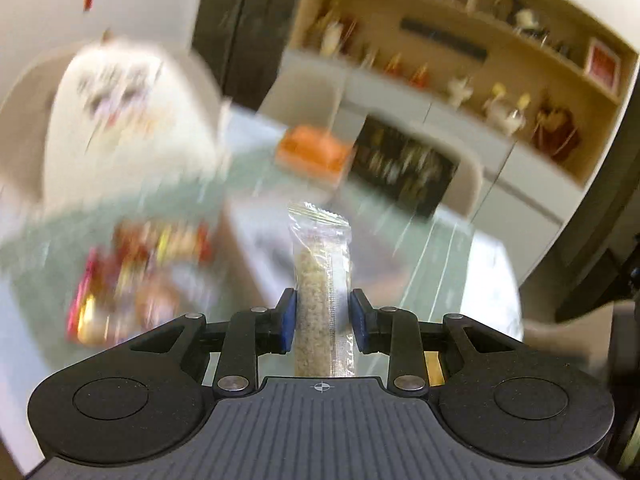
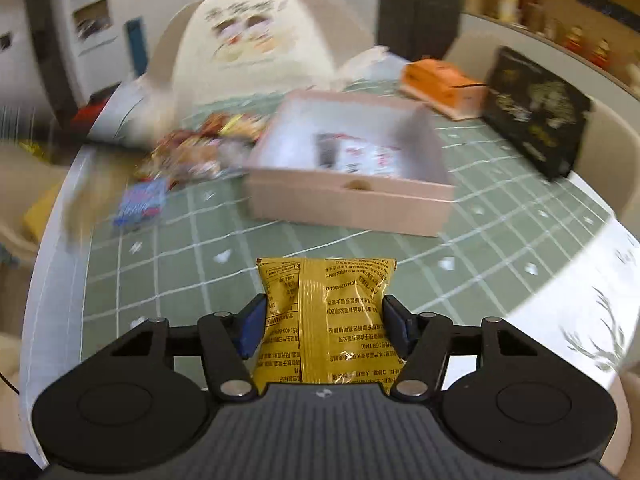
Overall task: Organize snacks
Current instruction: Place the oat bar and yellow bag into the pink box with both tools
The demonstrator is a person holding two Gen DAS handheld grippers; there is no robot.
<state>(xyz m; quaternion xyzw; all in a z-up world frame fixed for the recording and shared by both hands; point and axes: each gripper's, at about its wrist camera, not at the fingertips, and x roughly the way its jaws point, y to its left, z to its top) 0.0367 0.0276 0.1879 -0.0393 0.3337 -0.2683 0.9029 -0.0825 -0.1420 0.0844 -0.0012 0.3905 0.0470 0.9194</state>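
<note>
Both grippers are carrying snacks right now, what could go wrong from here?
The left gripper pinches the grain bar only at its lower part, so its long free end may swing or slip. The right gripper squeezes the puffy yellow packet, which might pop or slide. Both views are blurred from fast motion, so a drop into the box could miss.

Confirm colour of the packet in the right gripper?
Yellow packet, dark print; right wrist view shows it best.

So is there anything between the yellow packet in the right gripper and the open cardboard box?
Nothing visible. The right gripper is shut on the yellow packet, and only bare green gridded tablecloth lies between it and the open box. The loose snack pile sits to the box's left, off that line.
</note>
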